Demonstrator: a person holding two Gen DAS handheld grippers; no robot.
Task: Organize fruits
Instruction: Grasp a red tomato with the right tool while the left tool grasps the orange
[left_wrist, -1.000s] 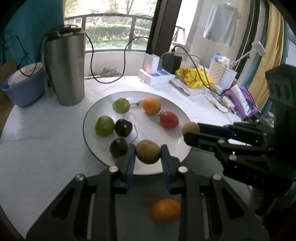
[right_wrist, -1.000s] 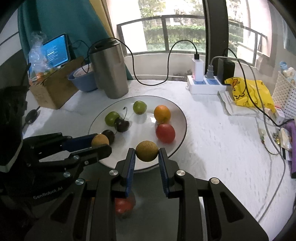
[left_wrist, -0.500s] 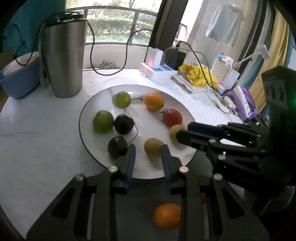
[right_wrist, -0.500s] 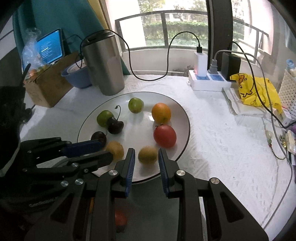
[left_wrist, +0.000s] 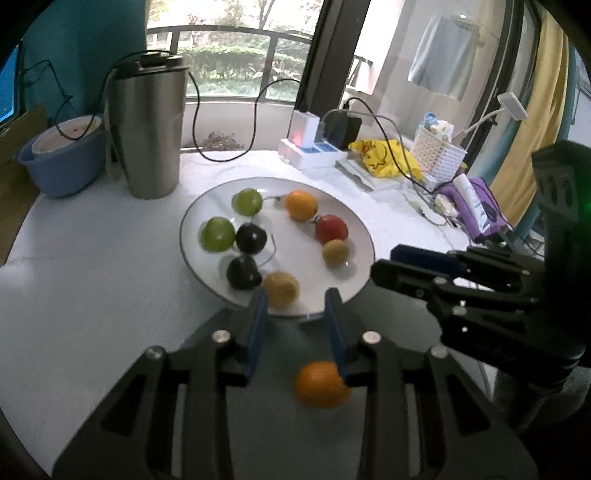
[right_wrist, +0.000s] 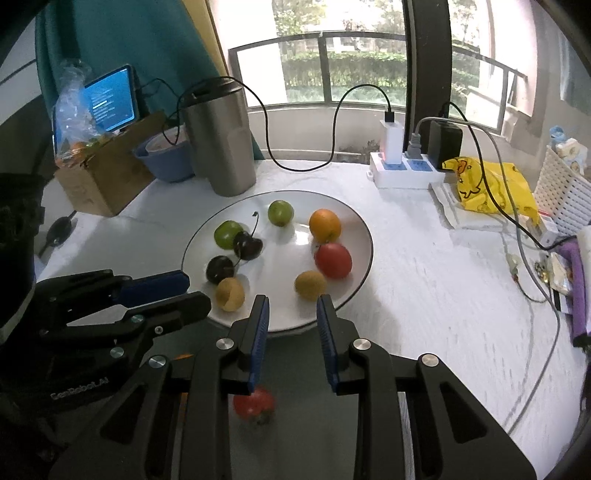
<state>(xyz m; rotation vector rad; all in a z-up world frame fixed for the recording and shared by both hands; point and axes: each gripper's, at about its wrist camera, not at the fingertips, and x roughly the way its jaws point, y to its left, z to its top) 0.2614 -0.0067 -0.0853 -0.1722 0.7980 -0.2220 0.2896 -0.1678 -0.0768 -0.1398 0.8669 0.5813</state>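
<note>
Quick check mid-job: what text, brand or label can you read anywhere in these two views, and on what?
"GenRobot.AI": white lettering on the black body of the left tongs, right wrist view.
Glowing blue tablet screen: lines of text, too small to read.
White tube on the purple pouch: print too blurred to read.
Nothing else legible.

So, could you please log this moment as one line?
left tongs opening, nothing gripped | right tongs empty | small round brown fruits resting on white ceramic plate

We see our black grippers (left_wrist: 295, 306) (right_wrist: 291, 314) with blue pads (right_wrist: 258, 332), silver screws (left_wrist: 221, 336) and white "GenRobot.AI" lettering (right_wrist: 79, 389).
</note>
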